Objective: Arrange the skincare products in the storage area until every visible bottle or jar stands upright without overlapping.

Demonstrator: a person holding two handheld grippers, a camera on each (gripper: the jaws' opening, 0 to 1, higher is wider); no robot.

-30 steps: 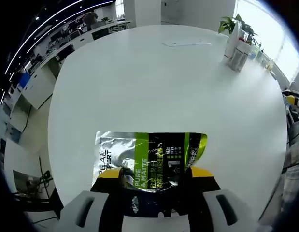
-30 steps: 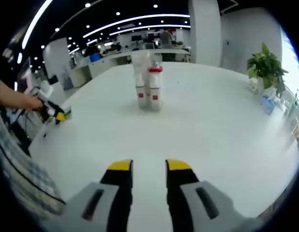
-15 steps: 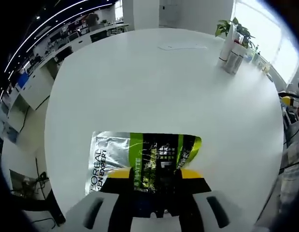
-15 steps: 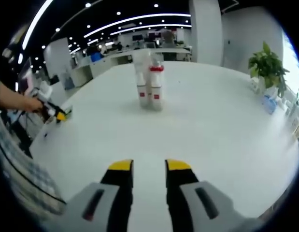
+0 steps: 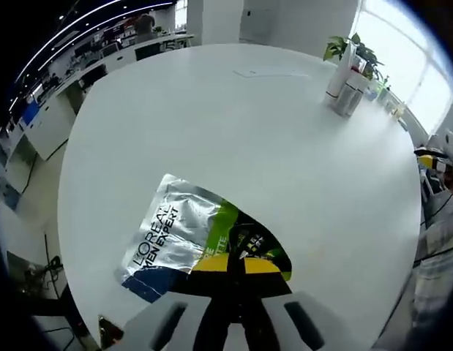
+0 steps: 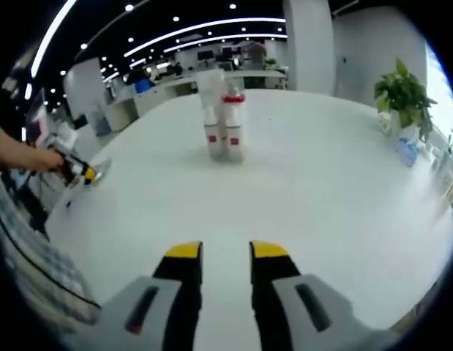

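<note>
Skincare sachet (image 5: 184,238), silver and green, is found clamped at its near edge by the left gripper (image 5: 236,272), its long axis angled up-left over the white table (image 5: 233,139). Two upright bottles (image 6: 222,131) are seen well ahead of the right gripper (image 6: 220,252), whose jaws are held apart and empty.

We see a crinkled silver-and-green foil sachet (image 5: 193,238), shiny and reflective; the round white worktop (image 5: 233,139) looks smooth, faintly glossy; the two white plastic bottles with red bands (image 6: 222,126) appear slick; the left hand-held gripper (image 5: 236,268) has matt yellow-and-black tips.
</note>
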